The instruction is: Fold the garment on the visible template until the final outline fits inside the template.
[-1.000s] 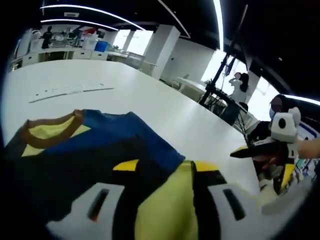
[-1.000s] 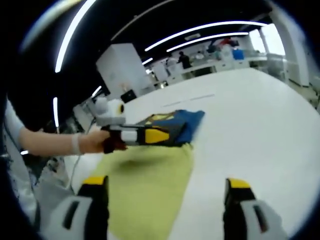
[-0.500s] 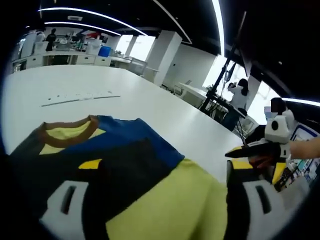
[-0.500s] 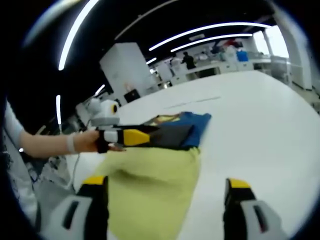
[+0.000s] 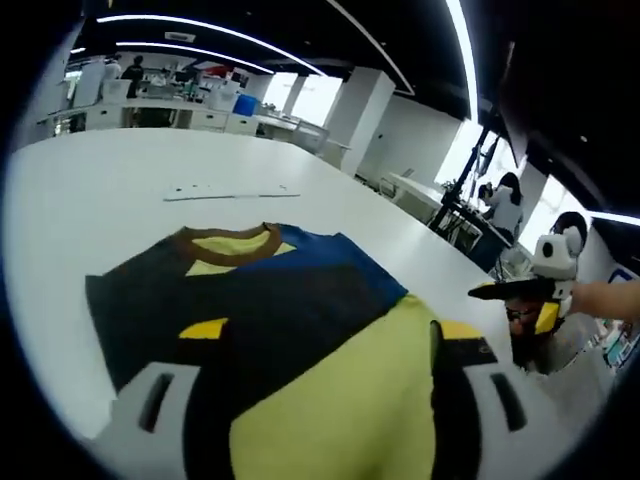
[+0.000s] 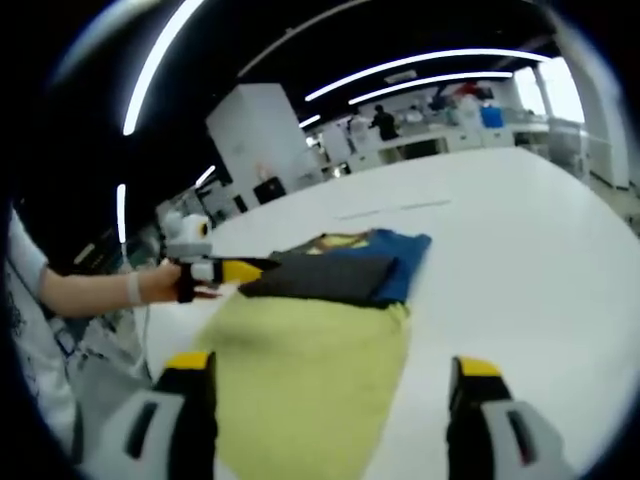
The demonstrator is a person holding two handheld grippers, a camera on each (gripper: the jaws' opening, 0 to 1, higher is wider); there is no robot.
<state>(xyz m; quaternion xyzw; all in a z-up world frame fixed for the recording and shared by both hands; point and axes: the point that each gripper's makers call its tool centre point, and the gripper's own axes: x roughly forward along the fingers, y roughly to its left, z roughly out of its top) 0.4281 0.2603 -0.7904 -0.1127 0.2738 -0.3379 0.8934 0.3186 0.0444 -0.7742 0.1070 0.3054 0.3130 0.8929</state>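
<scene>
The garment (image 5: 290,340) is laid flat on the white table (image 5: 90,190), yellow hem toward six o'clock, collar toward twelve, presumably readied for a fold; the left gripper (image 5: 325,400) is spread apart over the hem, the right gripper (image 6: 330,420) likewise held apart and empty; a long bright hall with ceiling light strips (image 6: 420,65) is seen behind.

I note an open-plan lab: long white tables (image 5: 90,180), white pillars (image 5: 345,110), strip ceiling lights (image 6: 430,62), equipment benches (image 5: 150,108) behind.
</scene>
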